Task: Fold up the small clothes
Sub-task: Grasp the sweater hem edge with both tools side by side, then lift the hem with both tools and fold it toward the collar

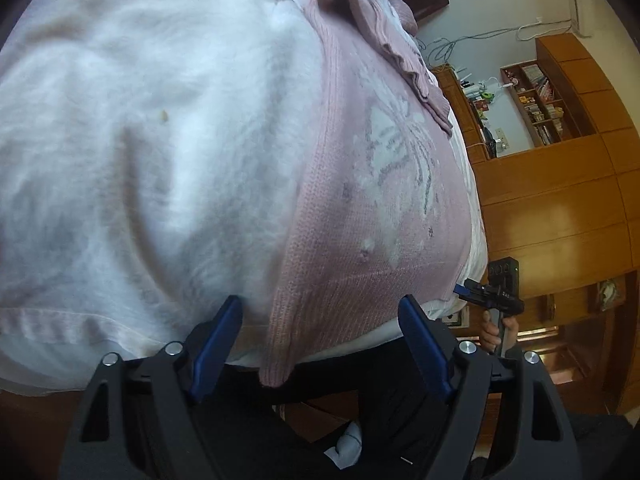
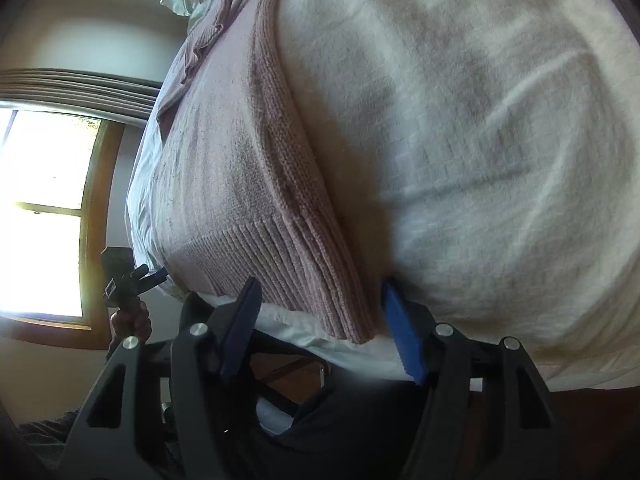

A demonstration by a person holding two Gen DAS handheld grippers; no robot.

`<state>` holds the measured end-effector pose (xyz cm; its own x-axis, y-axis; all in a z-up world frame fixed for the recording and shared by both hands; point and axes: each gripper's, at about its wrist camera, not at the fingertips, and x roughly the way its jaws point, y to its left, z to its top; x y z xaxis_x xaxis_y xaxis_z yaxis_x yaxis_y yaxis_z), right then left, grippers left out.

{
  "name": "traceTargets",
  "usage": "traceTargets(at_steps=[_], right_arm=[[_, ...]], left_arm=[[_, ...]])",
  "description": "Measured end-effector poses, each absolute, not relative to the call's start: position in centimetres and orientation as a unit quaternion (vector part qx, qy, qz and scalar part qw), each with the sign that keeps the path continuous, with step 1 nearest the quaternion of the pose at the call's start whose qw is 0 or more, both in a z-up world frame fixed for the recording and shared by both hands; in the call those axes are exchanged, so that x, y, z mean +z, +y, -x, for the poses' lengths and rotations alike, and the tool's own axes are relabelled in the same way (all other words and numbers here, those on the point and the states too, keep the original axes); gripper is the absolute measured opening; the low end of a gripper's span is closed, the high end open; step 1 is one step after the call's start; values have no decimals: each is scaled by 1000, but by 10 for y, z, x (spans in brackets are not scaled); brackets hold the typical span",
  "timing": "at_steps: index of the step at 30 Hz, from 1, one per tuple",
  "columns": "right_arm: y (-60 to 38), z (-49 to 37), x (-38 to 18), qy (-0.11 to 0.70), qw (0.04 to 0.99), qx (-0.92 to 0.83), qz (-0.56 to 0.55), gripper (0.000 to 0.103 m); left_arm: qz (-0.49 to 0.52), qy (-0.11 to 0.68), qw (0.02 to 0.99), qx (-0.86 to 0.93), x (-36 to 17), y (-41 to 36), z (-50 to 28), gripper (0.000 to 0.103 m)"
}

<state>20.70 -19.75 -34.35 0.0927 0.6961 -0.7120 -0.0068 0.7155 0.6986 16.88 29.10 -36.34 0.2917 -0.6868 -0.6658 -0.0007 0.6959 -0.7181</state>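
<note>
A big white blanket (image 1: 140,140) covers the bed, soft and a bit fuzzy. Past the bed in the left wrist view stand a brown wooden cupboard (image 1: 560,200) and a shelf (image 1: 536,100) full of small things, with wires (image 1: 480,38) hanging on the pale wall. In the right wrist view a bright window (image 2: 44,208) with a wooden frame lets in lots of light.

A little pink knitted sweater (image 1: 360,200) lies flat on the blanket. It has a white butterfly (image 1: 400,148) on it. The sweater runs long-ways from the near edge of the bed to the far end — its ribbed bottom hem (image 2: 280,276) points at the cameras, and its bunched-up top end lies far away.

The left gripper (image 1: 320,340) has its blue fingers wide apart, one on each side of a hem corner, and it holds nothing. The right gripper (image 2: 324,320) is wide apart too, around the other hem corner that hangs just over the bed edge — not squeezing it. Each view shows the other gripper off to the side, held by a hand (image 1: 490,332)
</note>
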Motion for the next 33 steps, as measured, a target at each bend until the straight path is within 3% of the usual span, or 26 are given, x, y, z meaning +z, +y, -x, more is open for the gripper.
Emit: traceTargets(at_steps=[6,8,9,13,17,19,33], right_arm=[[-186,-208,-351,625,682,266,-271,63],[-186,-207,-352,623,680,269,-277,62],[-186,-207,-353,623,680,269,-279,61],[-186,-205,-358,628,668,280,-284,33],[-188,-200,-353,618,677,282,-283,13],[-191,-196,-351,610,684,278,-288,9],[-215,-170,-300,537,709,293,-350,6]], left_arm=[[328,554,724,-248,-376,276,-168,78],[326,554,723,-251,-376,270,-165,62],[341,557,713,-253,-381,271,-165,40],[359,556,711,-239,-387,276,-160,10],[378,547,711,-230,-384,280,-153,8],[381,540,718,-220,-381,284,-149,8],[428,461,734,-257,-332,277,-126,7]])
